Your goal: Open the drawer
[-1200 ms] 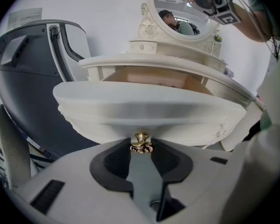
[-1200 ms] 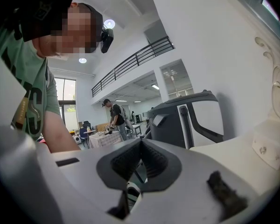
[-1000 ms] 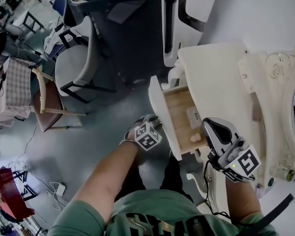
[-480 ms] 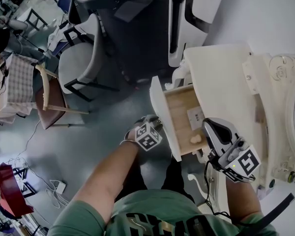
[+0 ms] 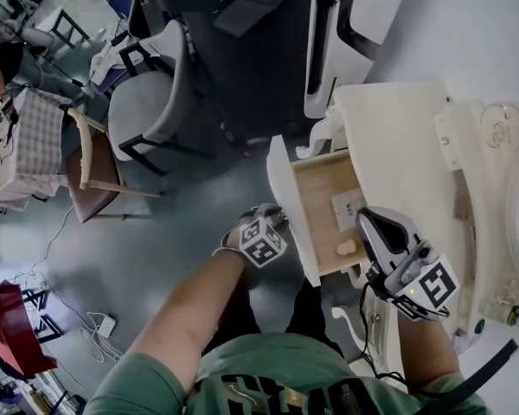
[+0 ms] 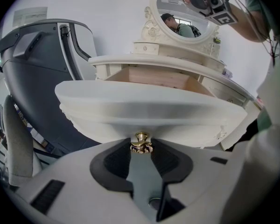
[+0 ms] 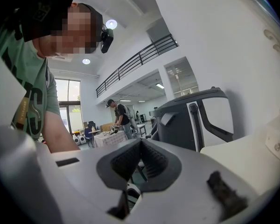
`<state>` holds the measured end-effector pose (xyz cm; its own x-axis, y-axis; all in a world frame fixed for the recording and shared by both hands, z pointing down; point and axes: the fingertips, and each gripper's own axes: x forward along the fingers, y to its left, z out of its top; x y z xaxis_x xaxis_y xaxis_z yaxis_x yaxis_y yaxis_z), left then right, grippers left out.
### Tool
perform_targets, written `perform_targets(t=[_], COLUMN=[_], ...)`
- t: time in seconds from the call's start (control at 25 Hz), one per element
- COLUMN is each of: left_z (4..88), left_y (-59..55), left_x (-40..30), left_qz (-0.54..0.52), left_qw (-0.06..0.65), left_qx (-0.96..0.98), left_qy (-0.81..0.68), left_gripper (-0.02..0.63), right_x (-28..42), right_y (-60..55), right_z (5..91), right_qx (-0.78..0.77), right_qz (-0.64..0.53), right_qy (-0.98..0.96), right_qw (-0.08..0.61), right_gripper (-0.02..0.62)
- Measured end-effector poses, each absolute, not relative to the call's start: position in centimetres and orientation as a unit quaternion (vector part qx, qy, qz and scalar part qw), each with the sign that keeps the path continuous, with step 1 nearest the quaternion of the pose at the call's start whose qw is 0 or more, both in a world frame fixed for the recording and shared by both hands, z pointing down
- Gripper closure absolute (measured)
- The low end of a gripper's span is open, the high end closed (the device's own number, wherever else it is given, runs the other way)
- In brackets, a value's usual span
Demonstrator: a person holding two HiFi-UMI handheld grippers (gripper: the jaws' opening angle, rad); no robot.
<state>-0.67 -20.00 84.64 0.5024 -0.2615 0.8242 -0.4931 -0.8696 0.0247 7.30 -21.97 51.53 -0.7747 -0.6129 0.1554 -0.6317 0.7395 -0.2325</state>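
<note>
The cream dressing table [image 5: 398, 137] has its drawer [image 5: 292, 219] pulled out, showing a bare wooden inside. In the left gripper view the curved white drawer front [image 6: 149, 111] fills the middle, and its small brass knob [image 6: 141, 143] sits between the dark pads. My left gripper [image 6: 141, 147] is shut on that knob; in the head view the left gripper [image 5: 281, 226] meets the drawer front from the floor side. My right gripper [image 5: 369, 220] hovers over the drawer's near end and the table edge. Its pads meet at the tip with nothing between them [image 7: 141, 143].
A white card [image 5: 349, 204] and a small cream lump [image 5: 346, 247] lie inside the drawer. An oval mirror [image 6: 186, 13] stands on the table. A large dark machine [image 5: 268, 50], a grey chair [image 5: 147, 102] and a wooden chair [image 5: 95, 175] stand on the grey floor beyond.
The head view has drifted a little, so the table sits slightly further right. The drawer stays out as far as before, and the left gripper keeps its hold on the knob.
</note>
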Motion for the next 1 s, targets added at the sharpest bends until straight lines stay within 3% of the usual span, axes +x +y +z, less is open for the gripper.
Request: perform_targets(t=[1.0], left_z=[84.5], left_y=[-19.8], left_x=[-1.1], left_qz=[0.436], left_qw=[0.132], left_qx=[0.864], left_qy=[-0.213], left_gripper=[0.466], right_x=[6.3], right_y=[-22.1], right_z=[51.3], right_qx=[0.332], right_qz=[0.137], right_qy=[-0.933], right_qw=[0.034], right_gripper=[0.589])
